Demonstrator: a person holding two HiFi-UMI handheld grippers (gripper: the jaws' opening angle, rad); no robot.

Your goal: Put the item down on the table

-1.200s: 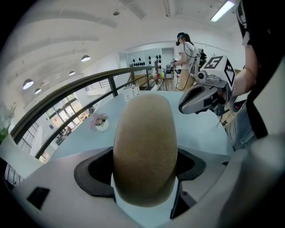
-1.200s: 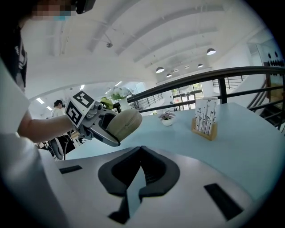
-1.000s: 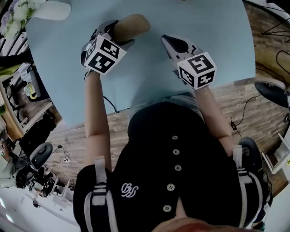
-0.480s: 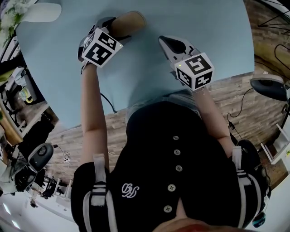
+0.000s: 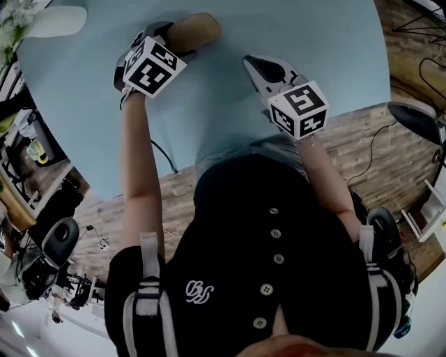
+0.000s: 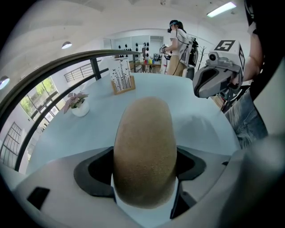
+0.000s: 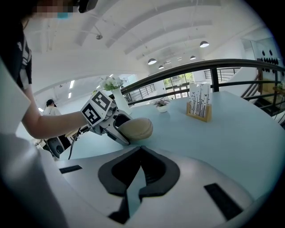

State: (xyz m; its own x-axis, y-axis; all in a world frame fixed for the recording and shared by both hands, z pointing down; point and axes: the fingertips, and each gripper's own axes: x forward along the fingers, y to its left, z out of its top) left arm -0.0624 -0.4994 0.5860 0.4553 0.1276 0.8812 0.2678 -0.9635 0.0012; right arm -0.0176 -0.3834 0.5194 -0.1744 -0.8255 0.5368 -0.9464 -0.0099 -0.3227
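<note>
A tan, rounded oval item sits between the jaws of my left gripper, which is shut on it; the item sticks out well beyond the jaws. From the head view the item lies low at the far middle of the pale blue table, with the left gripper behind it. The right gripper view shows the item down at the tabletop; contact is unclear. My right gripper is shut and empty, hovering over the table to the item's right.
A wooden holder of printed cards and a small potted plant stand farther out on the table. A white vase of flowers is at the far left. A person stands in the background.
My left gripper has carried the item farther from me and a little left, and lower toward the tabletop. The right gripper has barely shifted.
</note>
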